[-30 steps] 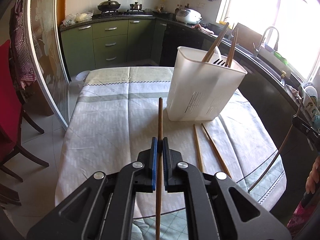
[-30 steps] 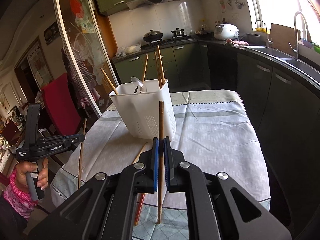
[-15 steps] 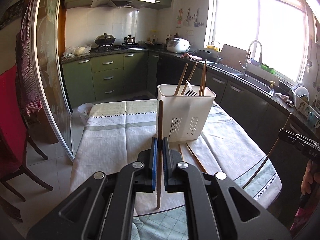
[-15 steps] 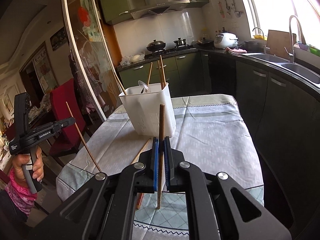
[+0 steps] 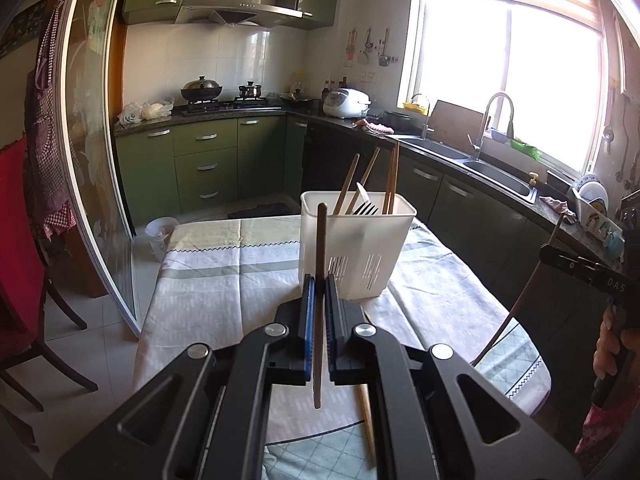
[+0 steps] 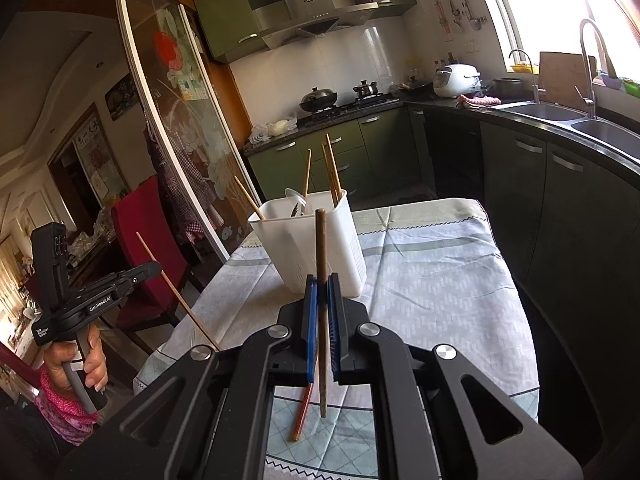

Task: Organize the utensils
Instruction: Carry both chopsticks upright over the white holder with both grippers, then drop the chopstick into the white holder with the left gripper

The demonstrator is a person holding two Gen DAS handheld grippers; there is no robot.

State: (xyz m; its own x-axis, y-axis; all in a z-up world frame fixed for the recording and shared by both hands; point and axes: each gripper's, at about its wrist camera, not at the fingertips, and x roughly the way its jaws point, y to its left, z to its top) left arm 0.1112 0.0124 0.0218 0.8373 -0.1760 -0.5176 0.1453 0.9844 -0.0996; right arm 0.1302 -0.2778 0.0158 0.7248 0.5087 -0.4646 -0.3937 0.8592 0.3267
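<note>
Left wrist view: my left fingers (image 5: 318, 312) are clamped on a chopstick (image 5: 319, 264), held upright near its middle, in front of the holder (image 5: 356, 256) on the surface (image 5: 224, 280). My right fingers (image 6: 321, 320) pinch another chopstick (image 6: 321, 248) the same way. Both sticks look light, stiff and smooth, so I judge they may pivot or slide in a mid-shaft pinch. One more lies on the cloth (image 5: 366, 412) near me.

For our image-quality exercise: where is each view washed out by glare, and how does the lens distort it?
Left wrist view: the window is blown out white, and the door frame bows. Right wrist view: glare fills the top right corner, and the counter edge curves.
</note>
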